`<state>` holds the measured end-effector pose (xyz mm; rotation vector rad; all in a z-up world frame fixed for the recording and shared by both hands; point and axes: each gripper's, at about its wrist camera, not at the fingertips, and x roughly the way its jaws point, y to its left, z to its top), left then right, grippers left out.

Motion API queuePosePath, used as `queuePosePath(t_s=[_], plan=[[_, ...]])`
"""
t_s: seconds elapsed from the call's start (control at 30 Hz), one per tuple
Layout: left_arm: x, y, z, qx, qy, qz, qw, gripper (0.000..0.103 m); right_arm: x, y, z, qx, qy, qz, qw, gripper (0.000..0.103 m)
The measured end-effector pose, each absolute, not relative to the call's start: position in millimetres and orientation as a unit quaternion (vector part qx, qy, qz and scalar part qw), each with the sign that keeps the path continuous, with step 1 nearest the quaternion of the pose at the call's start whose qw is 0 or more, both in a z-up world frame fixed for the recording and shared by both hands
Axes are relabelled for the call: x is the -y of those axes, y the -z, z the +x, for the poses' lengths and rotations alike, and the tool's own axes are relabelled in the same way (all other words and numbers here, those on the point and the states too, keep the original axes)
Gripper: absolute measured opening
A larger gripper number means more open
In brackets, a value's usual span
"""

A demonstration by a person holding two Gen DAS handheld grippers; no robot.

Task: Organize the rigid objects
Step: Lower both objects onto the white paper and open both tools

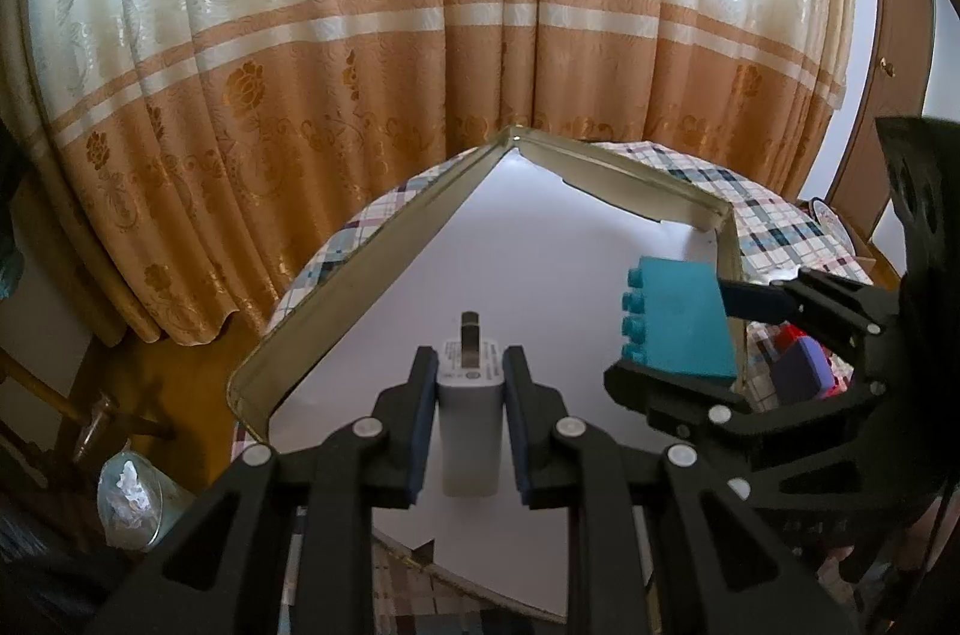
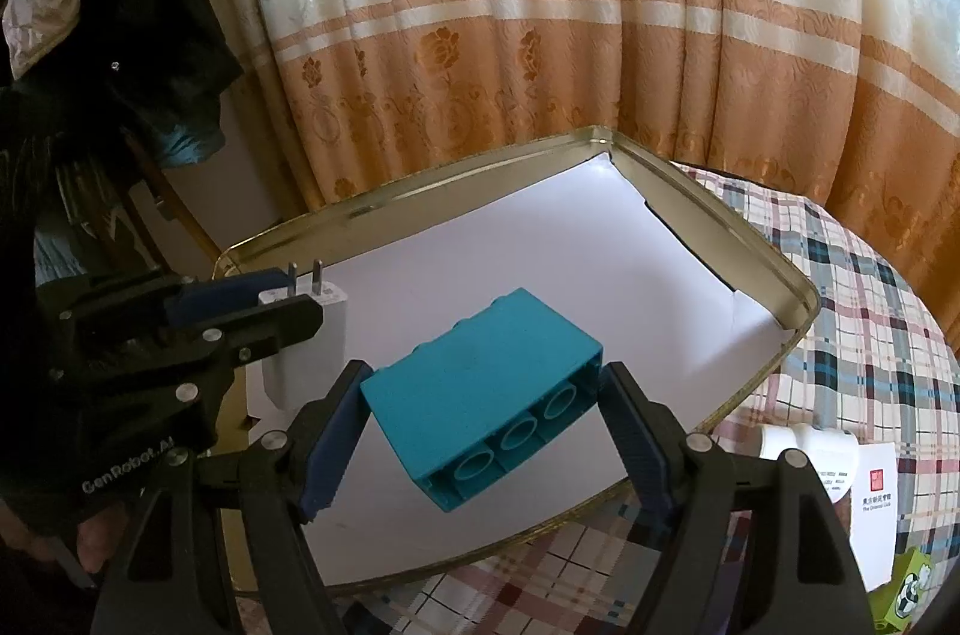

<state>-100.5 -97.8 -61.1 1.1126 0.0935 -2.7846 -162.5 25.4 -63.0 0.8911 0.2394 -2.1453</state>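
A gold-rimmed metal tray (image 1: 384, 239) (image 2: 774, 263) lined with white paper lies on a plaid tablecloth. My left gripper (image 1: 469, 371) is shut on a white plug charger (image 1: 471, 413), prongs pointing away, held above the tray's left part; the charger also shows in the right wrist view (image 2: 312, 335). My right gripper (image 2: 480, 401) is shut on a teal toy brick (image 2: 480, 389), hollow underside toward the camera, held over the tray's near side. The brick (image 1: 681, 317) and the right gripper (image 1: 672, 335) show in the left wrist view at the tray's right edge.
A white adapter (image 2: 804, 446), a white card (image 2: 870, 509) and a green block (image 2: 912, 593) lie on the plaid cloth (image 2: 870, 311) right of the tray. Red and purple items (image 1: 801, 365) lie beyond the tray's right rim. Curtains (image 1: 420, 35) hang behind. A glass jar (image 1: 129, 503) stands lower left.
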Motion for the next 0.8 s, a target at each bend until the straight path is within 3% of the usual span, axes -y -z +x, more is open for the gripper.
queuePosePath(t_s=[0.6,0.63,0.67,0.73,0.8], plan=[[103,63,-112,-0.020,0.922,0.374,0.094,0.026,-24,64,-162,-0.098,0.846,0.348,0.393,0.079],[103,63,-112,-0.019,0.921,0.375,0.099,0.035,-24,64,-161,-0.097,0.846,0.346,0.394,0.079],[104,63,-112,-0.017,0.921,0.375,0.106,0.051,-24,63,-160,-0.098,0.847,0.343,0.394,0.080],[104,61,-110,-0.011,0.921,0.370,0.122,0.064,-24,61,-159,-0.102,0.852,0.335,0.388,0.083],[106,56,-105,-0.017,0.924,0.364,0.118,0.067,-28,58,-158,-0.095,0.855,0.333,0.387,0.084]])
